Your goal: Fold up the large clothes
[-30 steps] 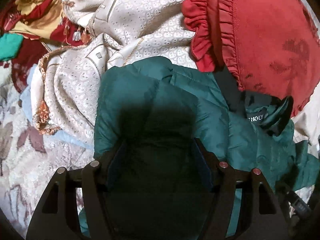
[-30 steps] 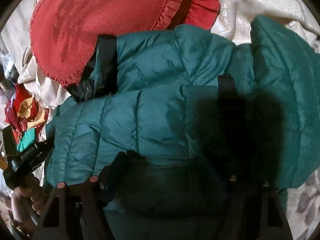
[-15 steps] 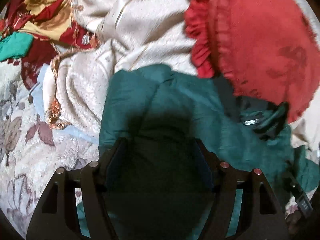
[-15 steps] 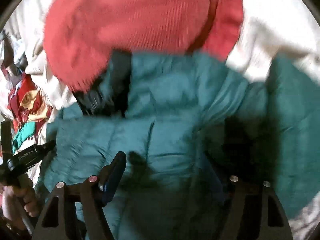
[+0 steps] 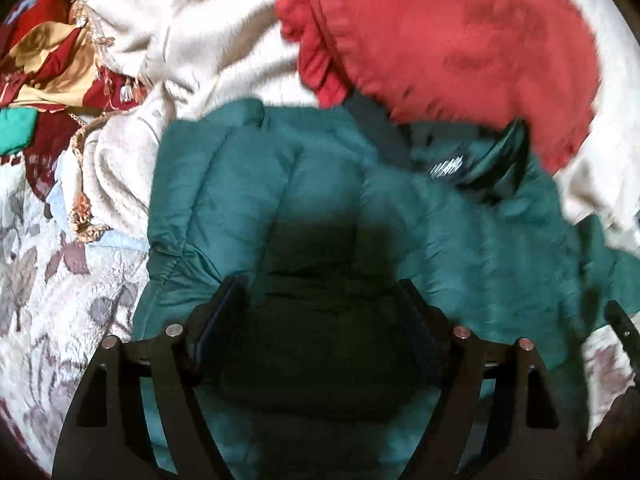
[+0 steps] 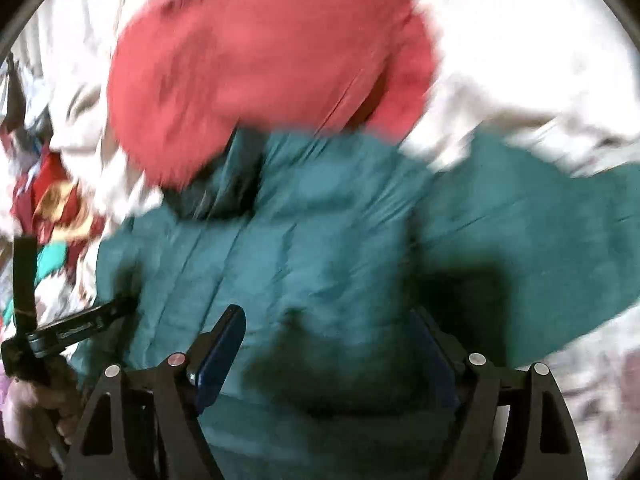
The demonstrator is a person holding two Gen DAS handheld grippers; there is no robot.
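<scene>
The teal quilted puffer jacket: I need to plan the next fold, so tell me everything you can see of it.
The teal quilted puffer jacket lies spread and rumpled on the floral bedspread, its shiny padded fabric stitched into puffy channels. A dark collar with a small white label sits tucked under the edge of the red frilled cushion. Cream fabric borders one side. Both grippers' opening jaws straddle the jacket; pad contact is unclear in shadow.
</scene>
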